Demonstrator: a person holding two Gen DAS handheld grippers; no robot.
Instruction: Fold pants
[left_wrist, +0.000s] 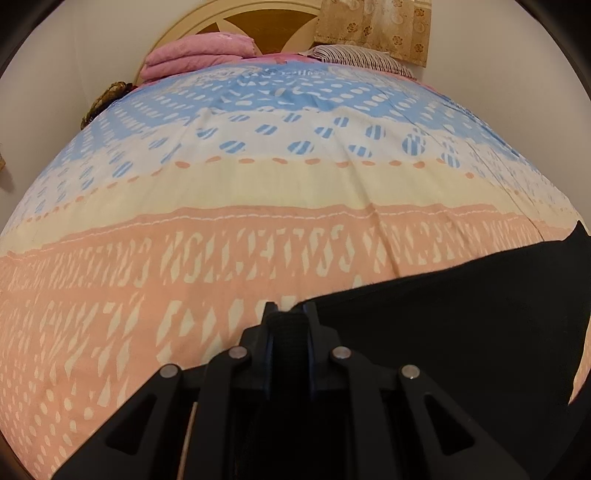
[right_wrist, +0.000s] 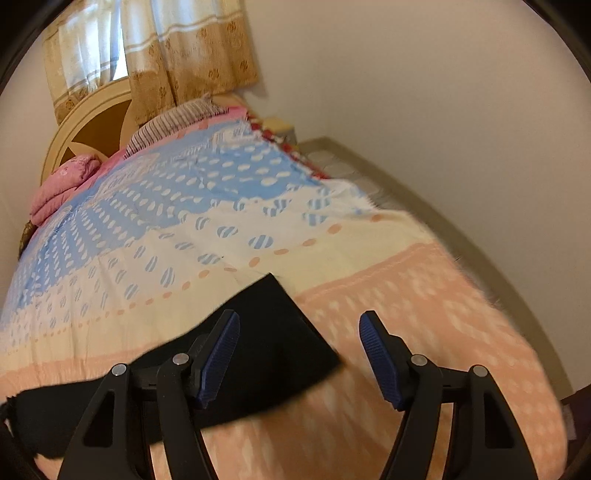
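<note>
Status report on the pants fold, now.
Left gripper shut on black pants edge. Right gripper open, over pants end, holding nothing. Pants flat on bedspread. Nothing in the way.

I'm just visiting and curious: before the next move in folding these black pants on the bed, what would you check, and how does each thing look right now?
1. Left tool clamped on the black pants: ok, dark cloth sits between its closed fingers.
2. Right tool gripping cloth: not ok, its jaws stand apart with nothing pinched.
3. Right tool lined up with the pants' end: ok, the cloth's end lies under the gap.
4. Pants lying flat on the bedspread: cannot tell, only part shows.
5. Bedspread beyond the pants free for folding: ok; folded pink blanket lies far off.
</note>
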